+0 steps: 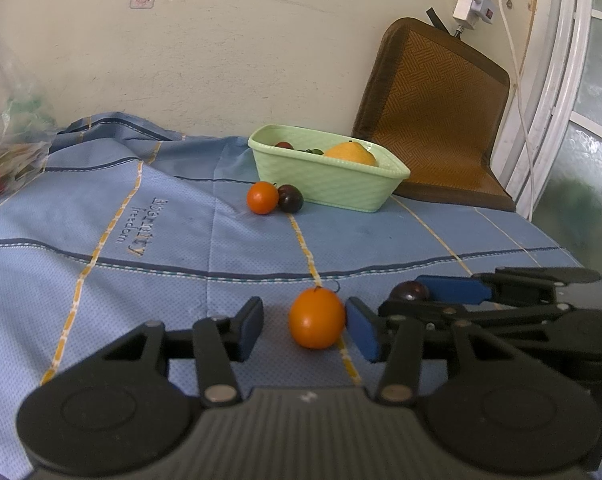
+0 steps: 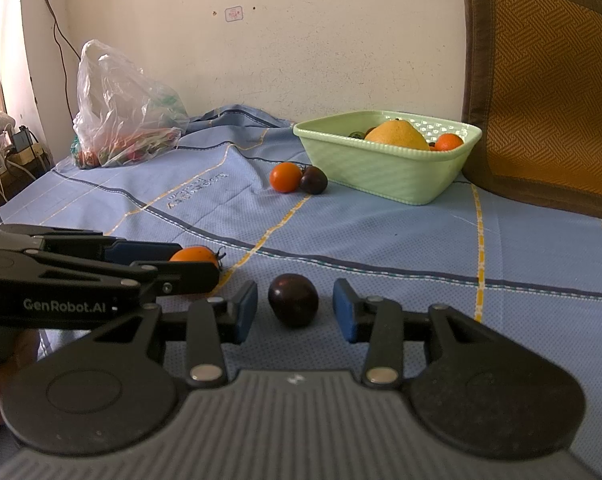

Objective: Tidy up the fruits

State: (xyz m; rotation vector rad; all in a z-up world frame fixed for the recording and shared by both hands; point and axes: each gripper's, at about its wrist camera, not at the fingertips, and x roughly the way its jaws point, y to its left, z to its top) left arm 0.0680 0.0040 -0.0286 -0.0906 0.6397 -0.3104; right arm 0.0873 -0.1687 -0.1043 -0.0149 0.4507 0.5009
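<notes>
Orange fruits loose on cloth: 2; dark plums: 2. Left gripper [image 1: 305,330] spread around near orange [image 1: 316,317], right pad touching, left pad clear. Right gripper [image 2: 295,312] spread around near plum [image 2: 293,300], no contact. Other pair [image 1: 275,197] lies beside green basket [image 1: 341,188] w/ more fruit. Blue cloth [image 1: 141,240], cream wall.

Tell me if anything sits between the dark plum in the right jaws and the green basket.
Mostly clear cloth lies between the dark plum and the green basket. An orange fruit and a second plum rest just left of the basket's near corner, slightly off the direct path.
</notes>
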